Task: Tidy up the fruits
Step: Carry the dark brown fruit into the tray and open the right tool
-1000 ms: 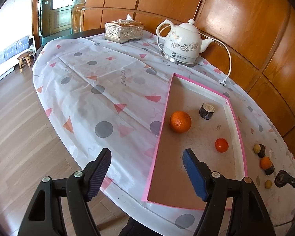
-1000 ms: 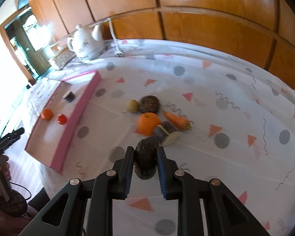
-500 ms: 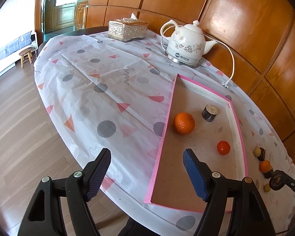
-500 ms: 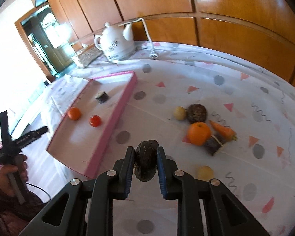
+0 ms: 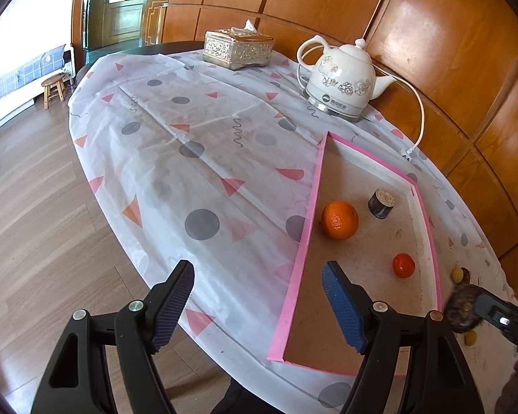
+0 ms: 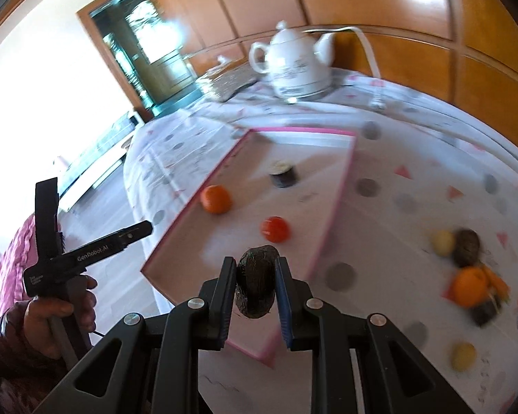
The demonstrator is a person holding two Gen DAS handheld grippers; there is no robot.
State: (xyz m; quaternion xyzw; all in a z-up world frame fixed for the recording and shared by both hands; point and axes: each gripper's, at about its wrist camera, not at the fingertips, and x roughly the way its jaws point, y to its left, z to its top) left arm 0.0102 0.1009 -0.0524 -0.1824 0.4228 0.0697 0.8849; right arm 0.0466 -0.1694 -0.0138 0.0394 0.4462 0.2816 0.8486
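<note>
We are carrying a dark fruit (image 6: 256, 284) clamped in the right hand-held gripper (image 6: 255, 296) over the tray's (image 6: 342, 186) near corner. It is looking small, firm, rough-skinned and light; we judge the mid-body hold sound. The left hand-held gripper (image 5: 257, 305) is hanging apart, empty, off the tabletop's (image 5: 190, 131) near edge.

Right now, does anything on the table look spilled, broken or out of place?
Nothing spilled or broken. Several pieces still lie loose on the tablecloth outside the pink tray. The right gripper holds a dark brown fruit above the tray's near end.
</note>
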